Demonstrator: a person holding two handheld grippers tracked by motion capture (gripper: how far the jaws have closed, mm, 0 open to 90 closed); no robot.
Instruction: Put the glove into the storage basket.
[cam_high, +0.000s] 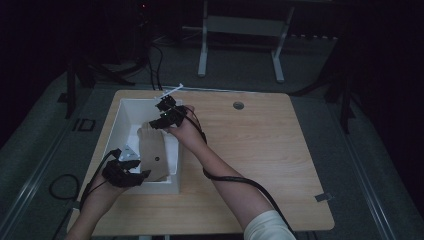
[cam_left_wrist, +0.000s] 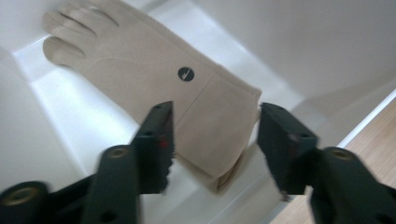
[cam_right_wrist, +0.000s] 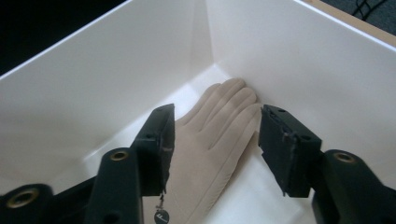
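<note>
A beige glove (cam_high: 152, 150) lies flat on the floor of a white box (cam_high: 125, 112) that stands on the left half of the wooden table (cam_high: 260, 150), close to its left edge. The glove's fingers point toward the far end of the box and its cuff toward the near wall. The left gripper (cam_high: 131, 167) hangs over the near end of the box; in the left gripper view its jaws stand spread, one on each side of the cuff (cam_left_wrist: 219, 135), with no pad pressing on the fabric. The right gripper (cam_high: 165, 112) is over the far end; in the right gripper view its jaws are likewise spread apart above the glove's fingers (cam_right_wrist: 229, 105), which reach into a corner of the box against its wall, and nothing is pinched between them. On the back of the glove, near the cuff seam, sits a small round dark badge (cam_left_wrist: 186, 74) with a pale mark on it; the mark is too small to read as any word or brand. A black cable (cam_high: 240, 180) trails from the right gripper along the forearm toward the table's near edge.
</note>
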